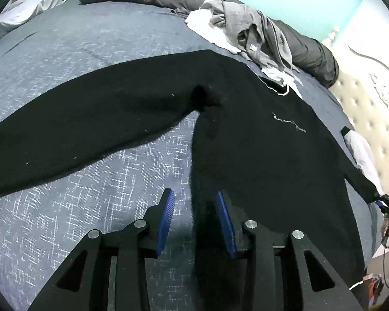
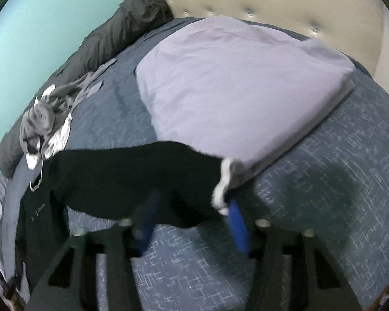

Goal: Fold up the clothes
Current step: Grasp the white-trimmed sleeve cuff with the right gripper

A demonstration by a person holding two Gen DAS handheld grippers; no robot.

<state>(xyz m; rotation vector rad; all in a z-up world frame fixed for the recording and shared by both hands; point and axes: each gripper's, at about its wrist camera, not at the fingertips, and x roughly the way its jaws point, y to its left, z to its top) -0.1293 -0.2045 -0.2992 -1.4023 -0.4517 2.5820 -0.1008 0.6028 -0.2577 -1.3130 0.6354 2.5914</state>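
Knitwear like this black sweatshirt (image 1: 259,142) will be soft and limp, light enough to lift by a corner yet sure to sag and drag wherever it goes unsupported. It lies spread face up on the blue patterned bedspread (image 1: 77,220), one sleeve (image 1: 77,124) stretched out flat, the other sleeve (image 2: 142,171) reaching toward the lilac pillow (image 2: 233,90), its white cuff (image 2: 224,186) resting against the pillow's edge. The left gripper (image 1: 194,207) hangs partly open just over the garment's side edge, its blue pads clamping nothing. The right gripper (image 2: 192,220) is blurred; its jaws stand partly apart around the sleeve near the cuff, and I cannot tell whether they pinch it. Best holds, I'd judge, are the ribbed cuff and the hem or side seam, where doubled cloth gives firmer purchase. A crumpled grey and white pile (image 1: 241,31) waits beyond.
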